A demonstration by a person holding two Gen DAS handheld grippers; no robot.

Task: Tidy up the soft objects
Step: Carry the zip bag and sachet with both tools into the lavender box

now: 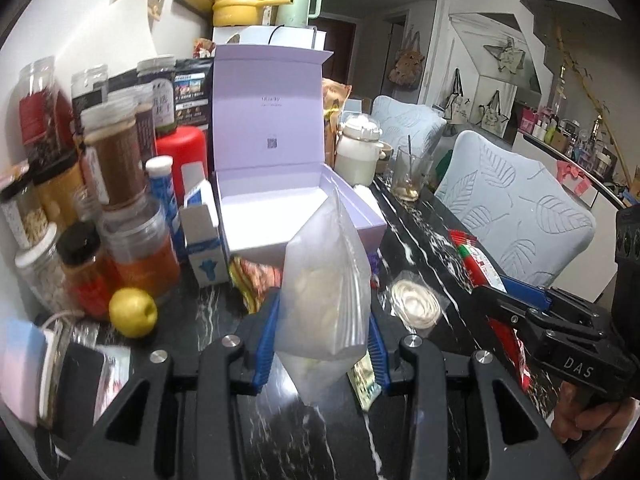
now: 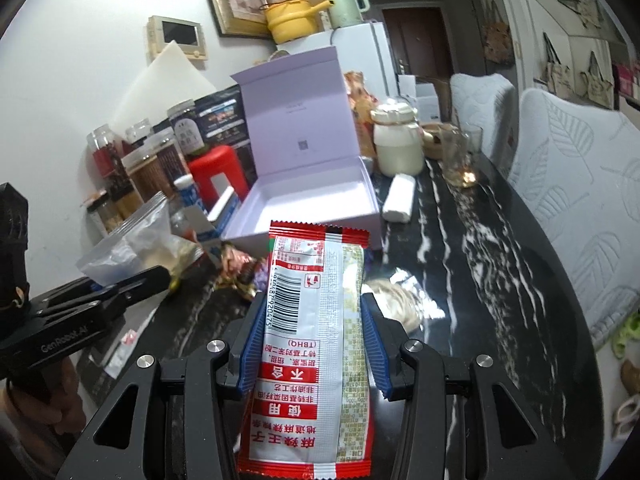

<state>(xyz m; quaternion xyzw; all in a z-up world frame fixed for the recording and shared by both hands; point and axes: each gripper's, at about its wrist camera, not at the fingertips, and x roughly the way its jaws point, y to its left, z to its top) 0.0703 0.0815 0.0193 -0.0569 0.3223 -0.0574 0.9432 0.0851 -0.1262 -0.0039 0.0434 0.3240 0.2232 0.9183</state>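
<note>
The left gripper (image 1: 320, 344) is nearest in its own view, and its jaws are clenched on a clear bag (image 1: 326, 280) with pale pieces inside; the blue pads press on both sides of the bag, which stands upright above the worktop (image 1: 420, 232). The right gripper (image 2: 310, 344) has its jaws grasping a red packet (image 2: 308, 344) with a barcode and white text, held lengthwise between the pads and raised over the worktop. In the left view the right gripper shows at the right edge with the packet seen end-on, and in the right view the left gripper shows at the left with the bag sticking out of it. Just beyond the bag, on the dark marble worktop, lie a coil (image 1: 414, 304) of pale cord in clear wrap, a crumpled wrapper (image 1: 256, 280) and a yellow fruit (image 1: 133, 312). Behind these stands an open lilac box (image 1: 272, 216), its lid upright and its inside bare. Left of the box are many jars (image 1: 120, 160) and a red stool (image 1: 184, 160); right of it are a white jar (image 1: 358, 152) and a glass (image 1: 410, 176). Farther back are two chairs (image 1: 520, 216) with leaf-pattern covers.
</note>
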